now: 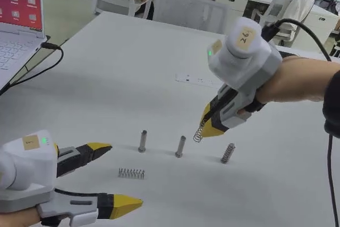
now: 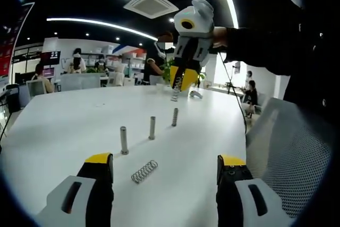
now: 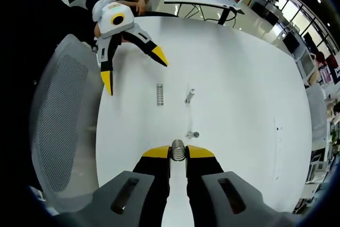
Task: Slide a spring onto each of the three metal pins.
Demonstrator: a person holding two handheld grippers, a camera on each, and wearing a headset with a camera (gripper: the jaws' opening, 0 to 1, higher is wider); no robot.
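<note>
The right tool (image 1: 208, 126) is clamping the held spring (image 1: 198, 131) by its upper end. The coil is hanging at a slant, a little above and to the right of the middle pin (image 1: 180, 146). From the head view it seems to be clear of the pin, though that is hard to judge.

The step in hand is probably seating this spring on that pin. To do it well, the wrist should be turning until the coil is hanging upright. The open lower end should then be centring over the pin's tip, which the right gripper view is showing just beyond the jaws. A straight, slow descent is needed, with the jaws parting only once several coils are around the pin, or the spring may tip off.

The right pin (image 1: 230, 145) is wearing a fitted spring (image 1: 227, 154), and the left pin (image 1: 142, 141) is standing bare. The loose spring (image 1: 131, 173) is lying flat on the worktop (image 1: 106, 78) at lower centre. It is sitting between the wide-spread jaws of the left tool (image 1: 121, 175), which is gripping nothing.
</note>
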